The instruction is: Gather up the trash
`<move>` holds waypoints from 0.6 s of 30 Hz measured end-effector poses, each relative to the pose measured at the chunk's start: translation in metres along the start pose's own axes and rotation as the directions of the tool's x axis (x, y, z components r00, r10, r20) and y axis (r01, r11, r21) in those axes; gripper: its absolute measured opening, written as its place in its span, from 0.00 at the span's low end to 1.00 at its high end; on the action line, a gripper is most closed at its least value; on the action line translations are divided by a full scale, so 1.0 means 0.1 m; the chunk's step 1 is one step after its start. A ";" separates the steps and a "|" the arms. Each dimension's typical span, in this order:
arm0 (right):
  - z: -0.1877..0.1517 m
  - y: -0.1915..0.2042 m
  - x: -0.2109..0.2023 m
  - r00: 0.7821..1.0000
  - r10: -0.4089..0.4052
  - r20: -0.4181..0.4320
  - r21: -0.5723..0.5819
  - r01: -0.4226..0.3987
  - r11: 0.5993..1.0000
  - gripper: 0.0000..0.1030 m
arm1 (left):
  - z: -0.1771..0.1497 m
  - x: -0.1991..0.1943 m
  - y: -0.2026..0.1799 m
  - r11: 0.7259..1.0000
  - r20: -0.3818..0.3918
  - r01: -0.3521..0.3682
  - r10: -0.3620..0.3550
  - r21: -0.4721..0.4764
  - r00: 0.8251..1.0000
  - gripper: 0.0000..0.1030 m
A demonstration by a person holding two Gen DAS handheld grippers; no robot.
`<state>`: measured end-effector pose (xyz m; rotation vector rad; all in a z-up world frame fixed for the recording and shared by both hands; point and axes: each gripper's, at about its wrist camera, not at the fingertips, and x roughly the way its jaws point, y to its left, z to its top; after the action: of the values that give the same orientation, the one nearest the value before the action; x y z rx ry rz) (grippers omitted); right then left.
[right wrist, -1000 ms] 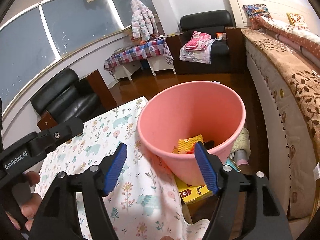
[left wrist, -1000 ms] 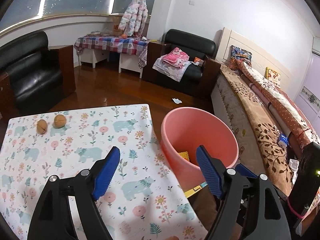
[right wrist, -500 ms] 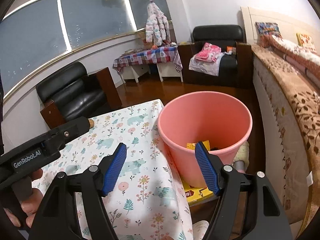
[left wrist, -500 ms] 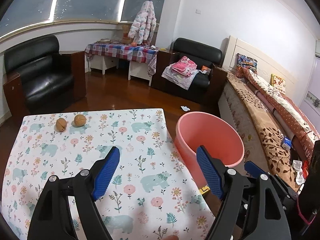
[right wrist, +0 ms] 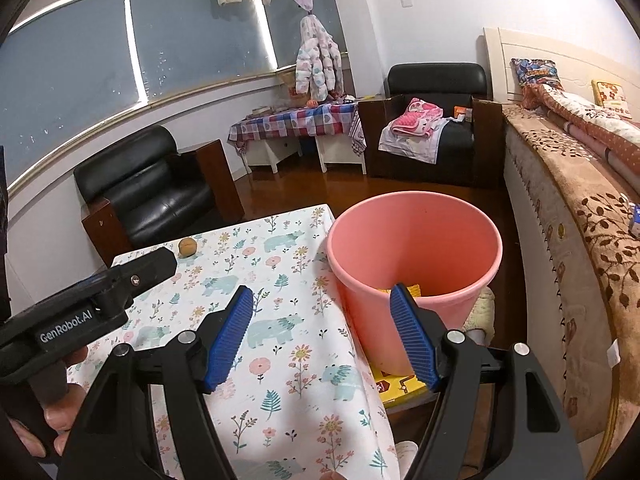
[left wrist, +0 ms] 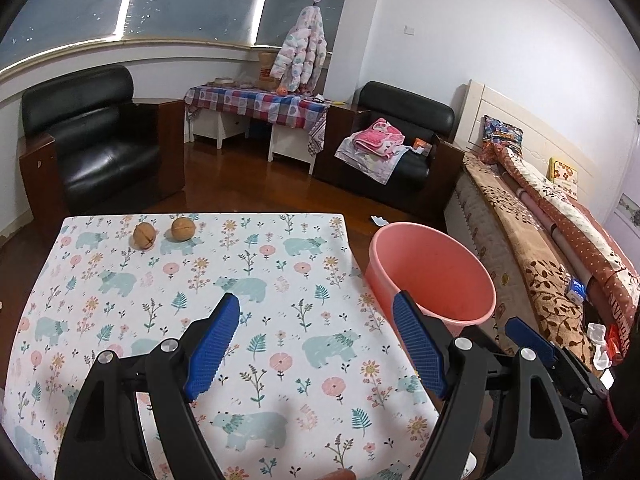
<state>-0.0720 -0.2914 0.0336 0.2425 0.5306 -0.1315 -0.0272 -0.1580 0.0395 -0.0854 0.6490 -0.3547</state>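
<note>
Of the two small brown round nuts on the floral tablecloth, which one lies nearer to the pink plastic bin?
The right-hand brown round nut: it sits closer to the pink plastic bin than its left neighbour.

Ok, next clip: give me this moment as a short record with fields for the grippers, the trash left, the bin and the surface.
left gripper: open, empty, above the tablecloth
right gripper: open, empty, at the table edge near the bin
trash left: two walnuts side by side at the far end of the table
bin: pink, upright, beside the table, yellow wrapper inside
surface: tablecloth with bears and flowers
under bin: yellow box
</note>
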 end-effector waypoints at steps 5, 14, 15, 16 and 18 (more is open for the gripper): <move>0.01 0.03 -0.06 1.000 0.004 0.018 0.016 -0.004 1.000 0.69 | -0.03 -0.03 0.05 1.000 0.004 -0.011 0.011 -0.001 1.000 0.75; -0.01 0.12 -0.10 0.999 0.031 0.022 -0.001 -0.031 1.000 0.69 | -0.06 -0.04 0.14 0.999 0.004 -0.037 0.037 -0.006 0.999 0.75; -0.01 0.13 -0.10 0.999 0.034 0.024 -0.002 -0.033 0.999 0.69 | -0.07 -0.05 0.15 0.999 0.007 -0.040 0.040 -0.004 0.999 0.75; -0.01 0.13 -0.11 0.999 0.036 0.025 -0.001 -0.036 0.999 0.69 | -0.07 -0.05 0.15 0.999 0.008 -0.043 0.043 -0.003 0.999 0.75; -0.01 0.14 -0.10 0.999 0.040 0.026 0.000 -0.040 0.999 0.69 | -0.07 -0.06 0.16 0.999 0.010 -0.046 0.046 -0.003 0.999 0.75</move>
<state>-0.0786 -0.2767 0.0409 0.2516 0.4996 -0.0954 -0.0312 -0.1408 0.0344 -0.0749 0.6407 -0.3091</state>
